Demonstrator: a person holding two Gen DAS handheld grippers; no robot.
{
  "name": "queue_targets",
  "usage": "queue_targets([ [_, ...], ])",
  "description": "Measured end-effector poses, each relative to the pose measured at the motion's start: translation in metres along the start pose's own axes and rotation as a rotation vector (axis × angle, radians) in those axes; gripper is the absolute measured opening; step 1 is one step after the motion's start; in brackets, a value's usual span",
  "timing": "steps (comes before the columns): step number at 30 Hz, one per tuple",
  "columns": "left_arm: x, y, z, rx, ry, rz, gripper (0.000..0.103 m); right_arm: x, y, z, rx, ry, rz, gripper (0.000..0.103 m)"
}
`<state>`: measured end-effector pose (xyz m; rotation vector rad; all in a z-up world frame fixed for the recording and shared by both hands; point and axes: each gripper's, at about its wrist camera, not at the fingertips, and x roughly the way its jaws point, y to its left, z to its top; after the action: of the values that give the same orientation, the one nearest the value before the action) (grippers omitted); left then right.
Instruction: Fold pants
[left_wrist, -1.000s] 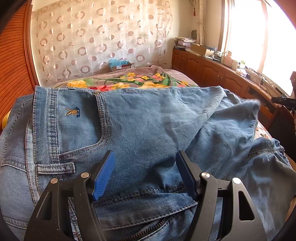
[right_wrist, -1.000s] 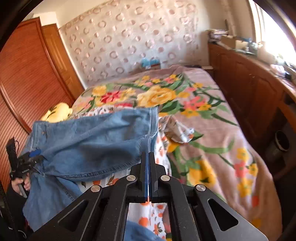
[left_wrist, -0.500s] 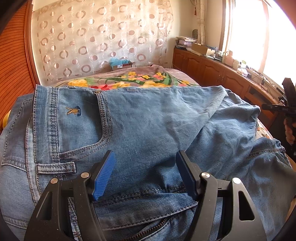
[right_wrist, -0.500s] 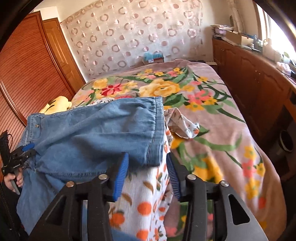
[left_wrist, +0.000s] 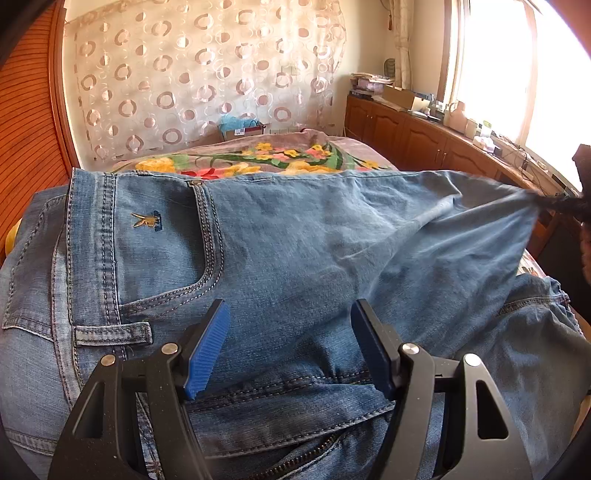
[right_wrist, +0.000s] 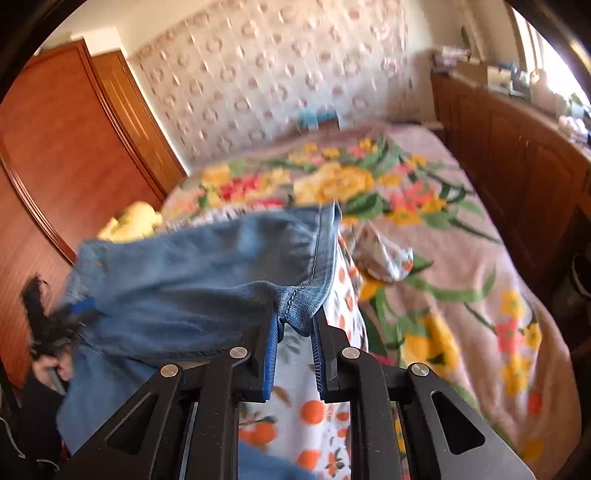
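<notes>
Two tools: right tool (right_wrist: 294, 325) pinches jeans (left_wrist: 295, 240) hem, left tool (left_wrist: 290, 347) spread

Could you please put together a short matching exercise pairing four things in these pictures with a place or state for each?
Things:
1. left gripper
2. right gripper
3. jeans hem
4. yellow plush toy

Places or states:
A. pinched at one corner between blue pads
B. open above the denim near the front pocket
C. lying at the bed's edge beside the wooden wardrobe
D. closing on a fold of fabric

Pairs: 1-B, 2-D, 3-A, 4-C
</notes>
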<state>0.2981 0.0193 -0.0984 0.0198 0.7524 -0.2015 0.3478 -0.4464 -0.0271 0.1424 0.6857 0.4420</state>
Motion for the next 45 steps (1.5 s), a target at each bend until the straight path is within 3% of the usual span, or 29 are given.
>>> queue_targets([
  [2,0.000,0.001,0.000,0.000,-0.001,0.000,0.069,-0.011,0.004,-0.004,-0.007,0.011,-0.036,0.018],
  [5,-0.001,0.002,-0.001,0.000,-0.003,-0.002,0.069,0.006,0.000,-0.022,-0.019,0.117,-0.104,0.020],
  [8,-0.004,0.004,-0.002,-0.006,-0.008,-0.001,0.069,0.012,-0.005,-0.039,-0.003,0.153,-0.124,0.021],
  [14,-0.017,-0.001,0.000,0.041,-0.026,0.028,0.069,-0.007,-0.002,-0.056,0.017,0.126,-0.156,0.023],
  [20,-0.058,0.003,-0.001,0.033,-0.084,0.027,0.069,-0.035,0.022,-0.070,0.005,0.071,-0.157,0.030],
  [23,-0.072,0.011,-0.001,0.054,-0.107,0.072,0.069,-0.041,0.034,-0.080,-0.011,0.063,-0.151,0.034],
  [28,-0.069,0.043,0.006,0.043,-0.078,0.094,0.069,-0.036,0.060,-0.098,-0.050,0.045,-0.107,0.041],
  [34,-0.053,0.089,0.022,-0.004,-0.054,0.177,0.069,-0.003,0.084,-0.106,-0.101,0.063,-0.084,0.051],
  [39,-0.035,0.117,0.045,-0.013,-0.026,0.221,0.055,0.025,0.087,-0.112,-0.139,0.092,-0.097,0.051],
  [45,-0.008,0.125,0.064,0.027,0.029,0.202,0.032,0.034,0.085,-0.115,-0.149,0.101,-0.104,0.051],
])
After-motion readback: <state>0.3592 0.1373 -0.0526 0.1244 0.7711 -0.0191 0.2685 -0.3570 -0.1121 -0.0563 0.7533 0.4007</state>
